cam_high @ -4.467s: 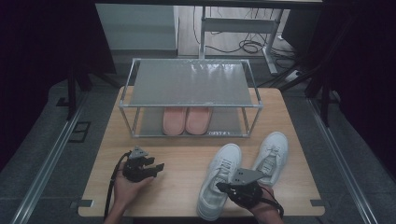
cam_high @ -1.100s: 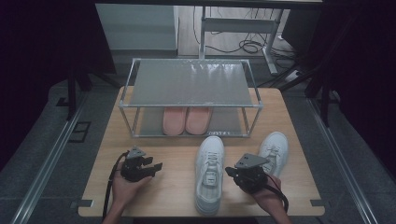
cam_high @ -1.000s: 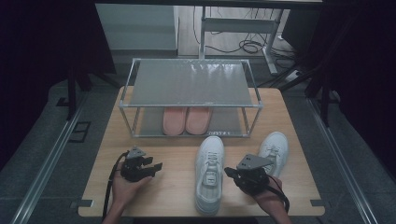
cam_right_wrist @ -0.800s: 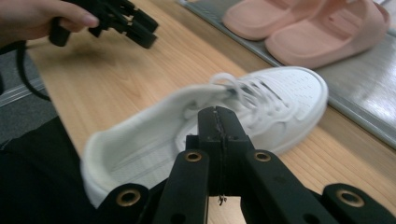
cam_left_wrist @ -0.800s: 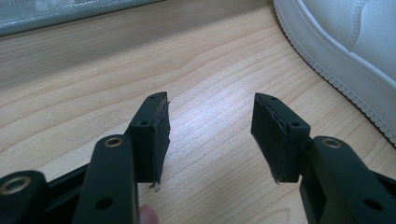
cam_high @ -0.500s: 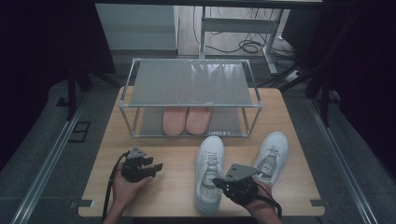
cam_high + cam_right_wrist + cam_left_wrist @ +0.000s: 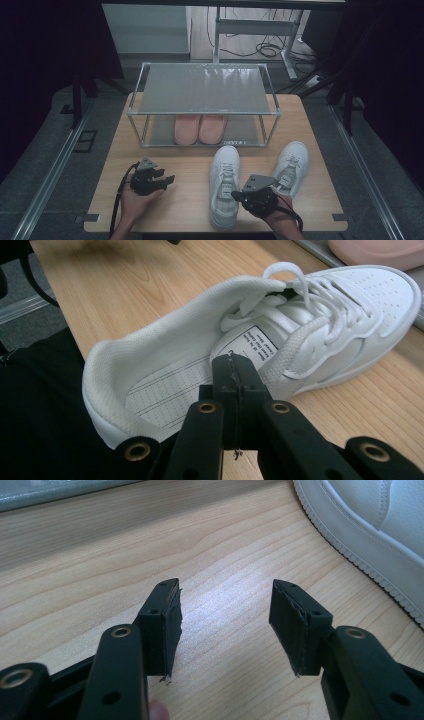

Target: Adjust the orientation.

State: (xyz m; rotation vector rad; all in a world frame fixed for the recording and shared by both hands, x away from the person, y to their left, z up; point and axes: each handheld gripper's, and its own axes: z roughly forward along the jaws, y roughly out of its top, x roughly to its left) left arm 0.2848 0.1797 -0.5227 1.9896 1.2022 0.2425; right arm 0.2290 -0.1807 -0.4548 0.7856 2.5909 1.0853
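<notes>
Two white sneakers stand on the wooden table (image 7: pixel 190 200). One sneaker (image 7: pixel 225 180) (image 7: pixel 300 325) lies in the middle with its toe toward the rack. The other sneaker (image 7: pixel 291 167) lies slanted to its right. My right gripper (image 7: pixel 235 196) (image 7: pixel 234 365) is shut, its tips together with nothing between them, just over the right side of the middle sneaker's opening near the heel. My left gripper (image 7: pixel 167 179) (image 7: pixel 225 605) stands open over bare wood at the front left, and the sneaker's sole edge (image 7: pixel 365 545) shows beyond it.
A metal two-level rack (image 7: pixel 205 87) stands at the back of the table. A pair of pink slippers (image 7: pixel 200 128) sits on its lower shelf. Dark floor and rails flank the table.
The middle sneaker, slanted several seconds ago, now points straight at the rack. My right gripper has shifted slightly left, to the sneaker's heel end. The left gripper has stayed put.
</notes>
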